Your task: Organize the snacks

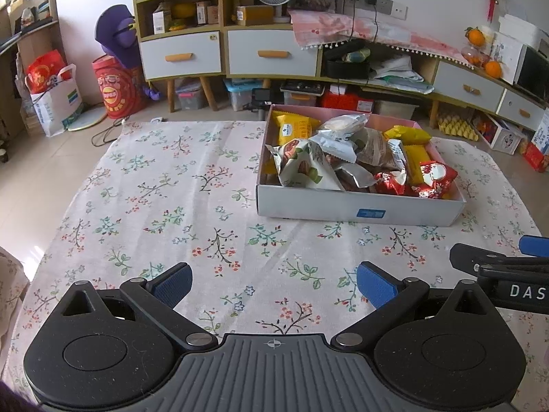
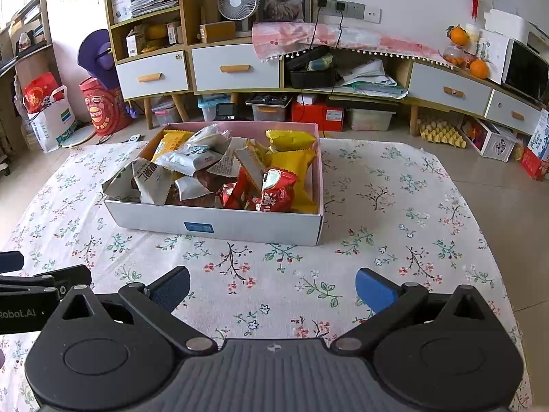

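Now, near side of box [image 2: 219,225]: left hand-held gripper [image 1: 272,286] and right hand-held gripper [image 2: 272,286] wide open, empty; best to pinch one top snack packet [image 2: 276,189] by its crimped edge.

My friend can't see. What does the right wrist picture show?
A white box full of snack packets sits on a flowery tablecloth. The open right gripper hovers empty in front of it, with cabinets behind.

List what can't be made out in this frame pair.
- Bottom of the white cardboard snack box: both views, buried under piled packets.
- Brown-wrapped packets: right wrist view, mostly covered by the red packet.
- Right gripper: left wrist view, cut off by the frame edge.
- Blue box label: too small to read.
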Tool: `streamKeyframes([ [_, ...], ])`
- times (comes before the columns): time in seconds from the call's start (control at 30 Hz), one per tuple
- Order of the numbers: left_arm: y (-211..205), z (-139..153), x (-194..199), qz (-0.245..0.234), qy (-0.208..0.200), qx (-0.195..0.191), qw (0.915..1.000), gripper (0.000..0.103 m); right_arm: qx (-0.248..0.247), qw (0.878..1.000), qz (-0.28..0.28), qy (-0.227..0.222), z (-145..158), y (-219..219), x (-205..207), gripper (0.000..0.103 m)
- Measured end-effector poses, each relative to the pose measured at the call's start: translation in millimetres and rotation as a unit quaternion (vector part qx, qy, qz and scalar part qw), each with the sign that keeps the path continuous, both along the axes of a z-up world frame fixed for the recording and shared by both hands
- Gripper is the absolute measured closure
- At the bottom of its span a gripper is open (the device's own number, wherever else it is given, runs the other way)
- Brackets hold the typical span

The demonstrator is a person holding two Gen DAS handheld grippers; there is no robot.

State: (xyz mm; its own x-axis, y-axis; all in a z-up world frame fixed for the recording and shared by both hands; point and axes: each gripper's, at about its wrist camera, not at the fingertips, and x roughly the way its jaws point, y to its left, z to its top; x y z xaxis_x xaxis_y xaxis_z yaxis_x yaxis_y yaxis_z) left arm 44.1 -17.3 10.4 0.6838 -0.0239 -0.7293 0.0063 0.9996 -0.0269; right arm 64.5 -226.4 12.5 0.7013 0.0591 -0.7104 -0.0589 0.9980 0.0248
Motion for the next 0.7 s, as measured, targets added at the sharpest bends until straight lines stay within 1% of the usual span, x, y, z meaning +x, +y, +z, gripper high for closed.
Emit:
streamKeyframes([
  [0.2, 2.2, -1.6, 0.4, 0.009, 0.000, 0.001, 1.0000, 0.000, 0.006, 1.000, 0.000, 0.002, 0.8, -1.1, -0.9, 0.015],
  [0.7, 2.2, -1.0, -0.3, 0.010, 0.001, 0.003, 0.9999, 0.000, 0.008, 1.000, -0.005, 0.000, 2.7, -3.8, -1.0, 0.015],
])
